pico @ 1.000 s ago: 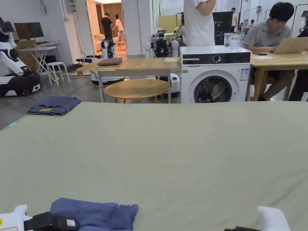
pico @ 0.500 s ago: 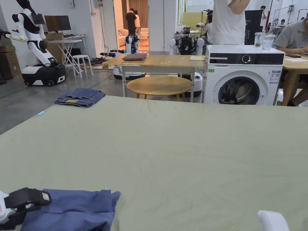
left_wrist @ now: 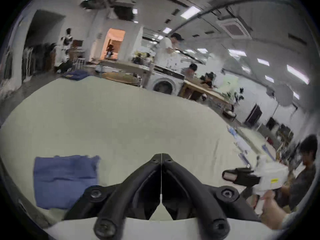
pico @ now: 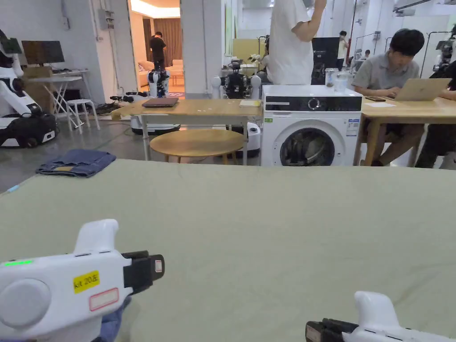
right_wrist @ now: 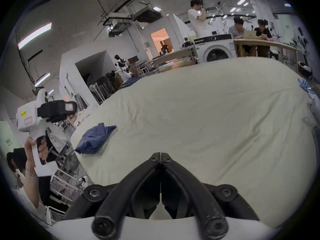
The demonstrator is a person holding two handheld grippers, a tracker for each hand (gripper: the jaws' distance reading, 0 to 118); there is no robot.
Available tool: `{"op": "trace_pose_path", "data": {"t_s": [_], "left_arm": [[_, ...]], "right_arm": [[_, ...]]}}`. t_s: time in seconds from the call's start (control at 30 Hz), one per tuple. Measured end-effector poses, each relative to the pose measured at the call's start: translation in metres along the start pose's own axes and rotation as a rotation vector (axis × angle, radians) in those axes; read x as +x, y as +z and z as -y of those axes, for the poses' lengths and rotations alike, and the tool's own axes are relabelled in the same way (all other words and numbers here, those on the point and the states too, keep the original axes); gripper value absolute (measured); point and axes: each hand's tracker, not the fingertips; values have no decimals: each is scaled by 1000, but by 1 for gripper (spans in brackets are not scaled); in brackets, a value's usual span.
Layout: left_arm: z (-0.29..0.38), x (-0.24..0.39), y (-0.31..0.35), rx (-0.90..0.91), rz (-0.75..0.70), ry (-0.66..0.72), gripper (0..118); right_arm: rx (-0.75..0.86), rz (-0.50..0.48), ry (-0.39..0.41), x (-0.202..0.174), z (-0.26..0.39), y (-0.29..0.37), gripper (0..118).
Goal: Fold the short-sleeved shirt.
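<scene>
A plain blue shirt is seen at nine o'clock on the pale green sheet; white-bodied, black-jawed grippers.

Ceiling strip lights are glowing over grey floor. A white washing machine is standing between a round wooden table and a wooden desk, beyond the green-covered tabletop.

Matt blue cloth shirt, creased cloth table cover

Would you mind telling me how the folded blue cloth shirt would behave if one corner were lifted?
The folded blue cloth shirt looks soft and creased, so it would probably droop and unfold. Its layers sit loosely stacked, so a push would likely bunch them on the pale green sheet.
</scene>
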Motion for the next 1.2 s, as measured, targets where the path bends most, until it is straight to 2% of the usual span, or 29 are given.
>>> {"op": "trace_pose_path", "data": {"t_s": [0.13,0.27,0.4,0.53,0.6,0.77,0.97,1.2], "left_arm": [[26,48,-43,-33,15,-54,0],[31,86,-56,-13,9,-97,0],[24,110,-48,108,-89,-209,0],[21,121,-28,287,-186,-236,0],[22,126,-17,384,-204,-265,0],[32,138,-1,484,-243,-402,0],[30,128,7,513,-258,-316,0],[34,122,7,514,-286,-290,0]], "right_arm": [[76,74,21,10,-7,33,0],[155,175,62,21,-17,64,0],[254,271,114,24,-28,88,0],[388,367,167,17,-33,98,0],[438,385,191,11,-35,97,0],[539,429,267,-5,-32,93,0],[570,420,264,-9,-34,91,0],[573,410,250,-11,-36,89,0]]}}
